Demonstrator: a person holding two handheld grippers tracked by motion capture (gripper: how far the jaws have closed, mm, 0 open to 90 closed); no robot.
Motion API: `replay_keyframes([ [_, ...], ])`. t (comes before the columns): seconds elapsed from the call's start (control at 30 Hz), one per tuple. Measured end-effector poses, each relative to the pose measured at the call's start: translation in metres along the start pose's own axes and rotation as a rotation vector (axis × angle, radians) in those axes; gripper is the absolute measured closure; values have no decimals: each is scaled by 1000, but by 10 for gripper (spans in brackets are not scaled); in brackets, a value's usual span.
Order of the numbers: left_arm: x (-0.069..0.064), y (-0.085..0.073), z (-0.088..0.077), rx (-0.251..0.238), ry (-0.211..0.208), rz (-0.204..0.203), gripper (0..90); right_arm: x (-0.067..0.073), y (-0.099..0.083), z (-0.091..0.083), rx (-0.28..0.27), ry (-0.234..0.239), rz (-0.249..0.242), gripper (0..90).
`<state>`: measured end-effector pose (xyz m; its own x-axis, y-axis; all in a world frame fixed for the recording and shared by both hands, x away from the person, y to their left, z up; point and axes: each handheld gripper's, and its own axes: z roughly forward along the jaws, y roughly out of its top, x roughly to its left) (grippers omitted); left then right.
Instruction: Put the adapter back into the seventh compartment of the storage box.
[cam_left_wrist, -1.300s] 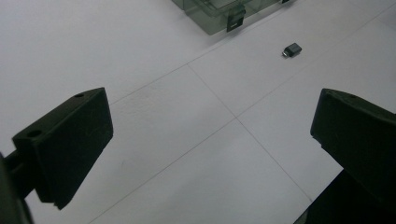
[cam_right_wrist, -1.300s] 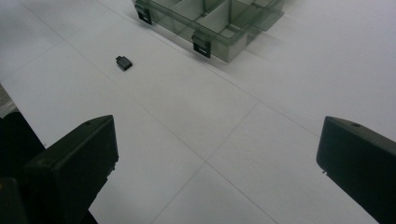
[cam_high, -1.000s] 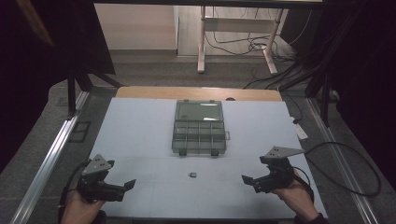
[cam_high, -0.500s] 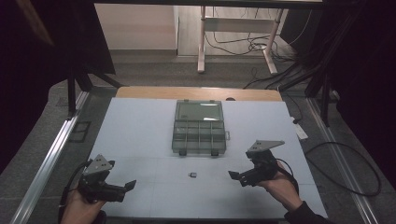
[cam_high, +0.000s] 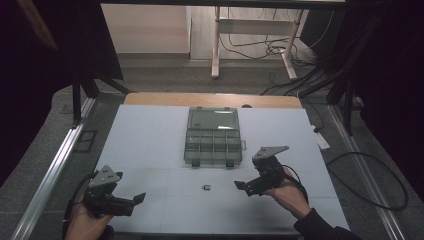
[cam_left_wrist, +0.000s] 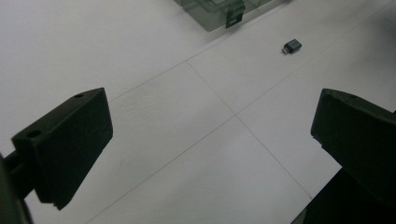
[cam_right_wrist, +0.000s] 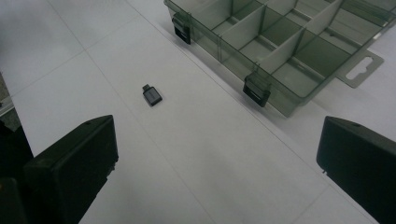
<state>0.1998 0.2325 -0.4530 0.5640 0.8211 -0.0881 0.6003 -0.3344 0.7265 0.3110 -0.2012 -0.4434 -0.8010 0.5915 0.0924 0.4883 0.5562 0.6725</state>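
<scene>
high view: small dark adapter (cam_high: 206, 187) on the white table (cam_high: 150, 145), just short of the open organiser box (cam_high: 213, 136); right gripper (cam_high: 242, 187) nearer, left gripper (cam_high: 140, 197) well apart. left gripper view: jaws apart, adapter (cam_left_wrist: 292, 45) far ahead, rightward. right gripper view: jaws apart, adapter (cam_right_wrist: 152, 95) ahead-left, long axis slanted, beside the box (cam_right_wrist: 280, 42).

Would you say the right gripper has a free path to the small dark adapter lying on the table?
Probably yes. The right gripper is open and points at the adapter, with bare table between them. The box sits farther back, off that path.
</scene>
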Motion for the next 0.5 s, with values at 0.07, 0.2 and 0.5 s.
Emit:
replay_keyframes([
  [0.07,0,0,0,1,0,1,0,1,2,3,4,1,-7,0],
  [0.2,0,0,0,0,1,1,0,5,6,9,20,3,-10,0],
  [0.5,1,0,-1,-5,-3,-4,0,13,13,23,67,6,-19,0],
])
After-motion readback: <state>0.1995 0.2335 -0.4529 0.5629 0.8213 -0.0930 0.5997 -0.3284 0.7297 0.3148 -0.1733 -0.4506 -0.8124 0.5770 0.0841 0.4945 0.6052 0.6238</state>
